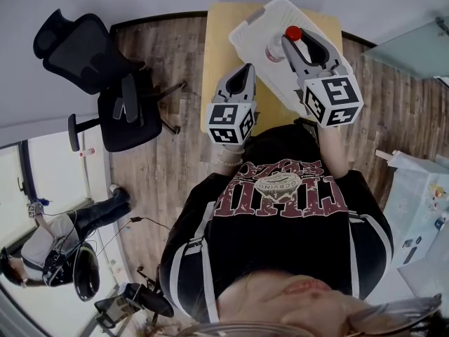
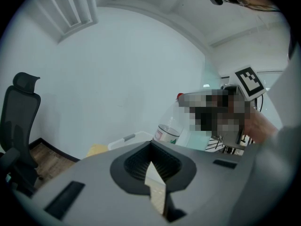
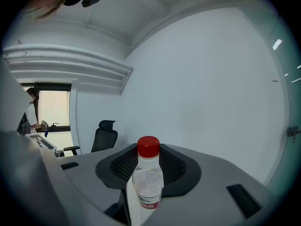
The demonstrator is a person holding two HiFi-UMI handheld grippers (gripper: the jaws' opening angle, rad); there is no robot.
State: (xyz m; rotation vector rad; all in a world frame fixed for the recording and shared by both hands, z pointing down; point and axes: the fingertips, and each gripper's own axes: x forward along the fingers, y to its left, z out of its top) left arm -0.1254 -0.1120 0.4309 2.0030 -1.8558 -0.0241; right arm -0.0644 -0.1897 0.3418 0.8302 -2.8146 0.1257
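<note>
A clear plastic bottle (image 3: 148, 178) with a red cap (image 3: 148, 147) stands upright between the jaws of my right gripper (image 3: 146, 194), which is shut on its body. From the head view the bottle (image 1: 278, 49) is held over a white plastic bin (image 1: 252, 23) on a light wooden table (image 1: 221, 55). My left gripper (image 1: 245, 70) hovers over the table's near left part, jaws together with only a thin slit, nothing in them. In the left gripper view (image 2: 154, 168) the bottle (image 2: 166, 132) shows ahead to the right, the bin (image 2: 128, 139) behind it.
A black office chair (image 1: 105, 83) stands on the wood floor left of the table. A seated person (image 1: 66, 234) is at the lower left by a window. A white cabinet (image 1: 421, 209) stands at the right. A white wall is behind the table.
</note>
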